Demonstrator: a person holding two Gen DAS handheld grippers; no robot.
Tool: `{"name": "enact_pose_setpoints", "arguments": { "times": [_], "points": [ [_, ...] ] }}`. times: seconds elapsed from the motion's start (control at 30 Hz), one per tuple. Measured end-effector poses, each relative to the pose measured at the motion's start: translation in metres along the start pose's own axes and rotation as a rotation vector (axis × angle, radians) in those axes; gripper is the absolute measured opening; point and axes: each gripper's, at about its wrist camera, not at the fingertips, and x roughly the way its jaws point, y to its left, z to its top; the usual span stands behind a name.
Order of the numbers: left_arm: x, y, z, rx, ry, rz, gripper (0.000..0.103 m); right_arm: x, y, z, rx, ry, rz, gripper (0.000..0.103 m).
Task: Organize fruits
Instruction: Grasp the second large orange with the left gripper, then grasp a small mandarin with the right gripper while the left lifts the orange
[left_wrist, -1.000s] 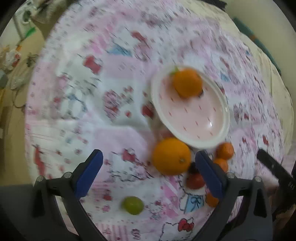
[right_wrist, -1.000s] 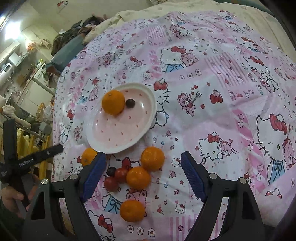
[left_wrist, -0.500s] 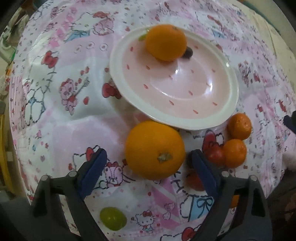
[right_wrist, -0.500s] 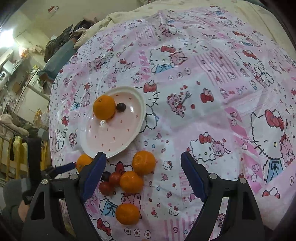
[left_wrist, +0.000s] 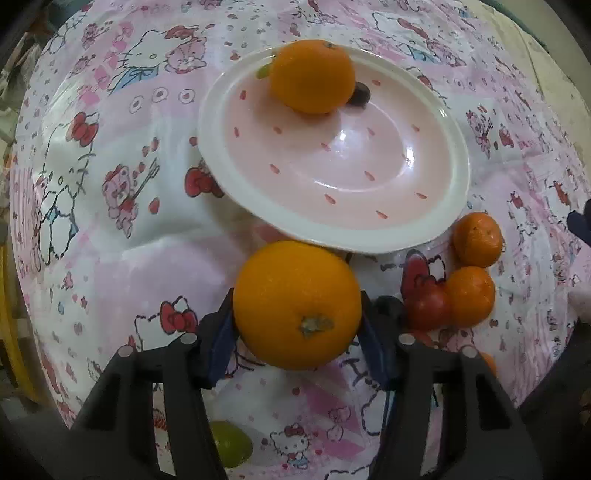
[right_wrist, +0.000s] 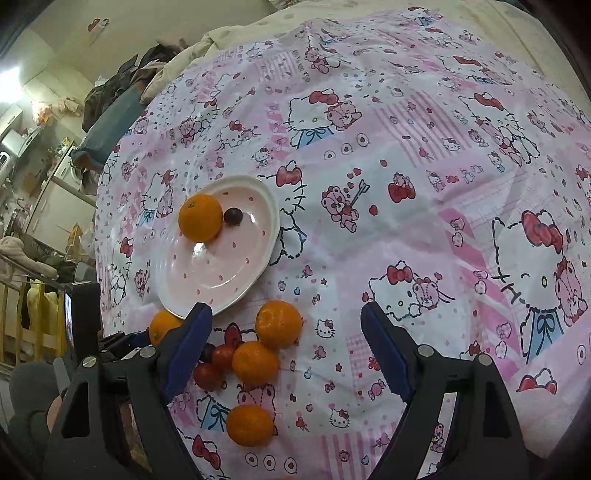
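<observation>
A large orange (left_wrist: 297, 304) lies on the cloth just in front of the pink plate (left_wrist: 369, 238). My left gripper (left_wrist: 295, 314) is closing on it, and its blue pads (left_wrist: 221, 332) touch both sides of the fruit. On the plate rest another orange (left_wrist: 310, 75) and a dark grape (left_wrist: 360, 94). My right gripper (right_wrist: 285, 317) hangs open above a cluster of mandarins (right_wrist: 255, 362) and small tomatoes (right_wrist: 207, 374), with nothing between its fingers. From the right wrist, the held orange (right_wrist: 162, 326) shows by the plate's near rim (right_wrist: 221, 308).
A green grape (left_wrist: 231, 443) lies under the left gripper's frame. Two mandarins (left_wrist: 478, 240) and a tomato (left_wrist: 428, 310) sit right of the held orange. One more mandarin (right_wrist: 249, 424) lies nearer. A gloved hand (right_wrist: 29, 387) shows at the left. Room clutter lies beyond the bed edge.
My left gripper came down over the large orange and its jaws narrowed from wide open until the pads met the fruit. The right gripper stayed about where it was, still open.
</observation>
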Motion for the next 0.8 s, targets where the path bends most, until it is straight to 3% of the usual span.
{"name": "enact_pose_setpoints", "arguments": {
  "times": [0.37,0.57,0.8],
  "points": [
    [-0.072,0.033,-0.024,-0.118,-0.102,-0.051,0.055,0.009,0.006,0.001,-0.006,0.027,-0.009,0.085],
    [-0.081,0.053,-0.024,-0.171,-0.138,-0.065,0.055,0.025,0.013,-0.002,-0.010,0.082,-0.004,0.084],
    [-0.082,0.052,-0.025,-0.166,-0.137,-0.070,0.055,0.067,0.019,-0.003,-0.017,0.203,-0.034,0.060]
  ]
}}
